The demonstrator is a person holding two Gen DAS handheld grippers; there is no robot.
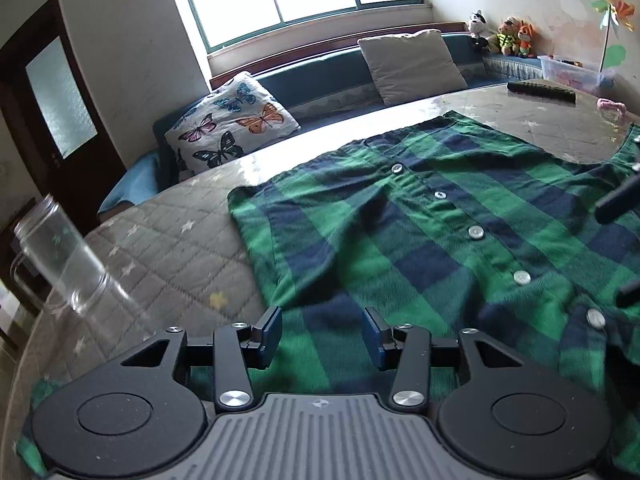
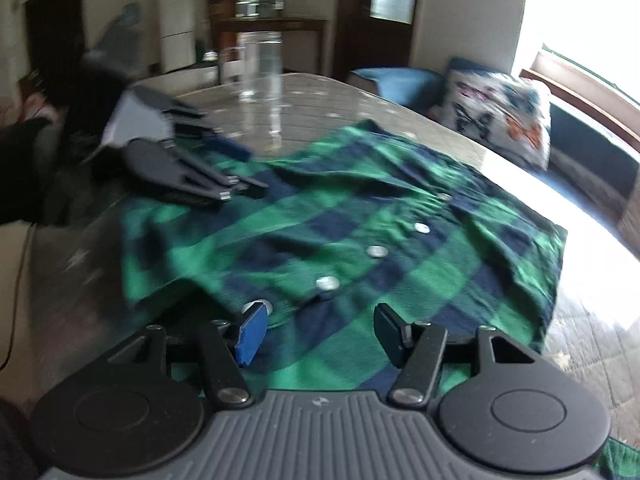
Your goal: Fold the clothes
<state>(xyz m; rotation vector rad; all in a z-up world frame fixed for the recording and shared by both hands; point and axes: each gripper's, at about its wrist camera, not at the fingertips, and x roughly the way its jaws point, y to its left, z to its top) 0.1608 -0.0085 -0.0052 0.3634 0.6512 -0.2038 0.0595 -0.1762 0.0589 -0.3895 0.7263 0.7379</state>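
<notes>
Beneath your left gripper (image 1: 323,336) lies the plaid shirt (image 1: 420,232), jaws parted, empty; your right gripper (image 2: 316,332), blurred, seemingly released too.

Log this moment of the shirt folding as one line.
task: fold clothes | plaid shirt: flat on table | left gripper: open, empty | right gripper: open, empty

Left claw (image 1: 323,334): I see its jaws parted, nothing pinched between the pads, pointing downward over the cloth.
Right claw (image 2: 318,334): jaws parted wider, pads gripping nothing, angled downward too.
Left claw from my right camera (image 2: 236,168): it reaches in from the left side, tilted, blurred.
Sleeve (image 2: 24,168): dark, behind the left claw.
</notes>
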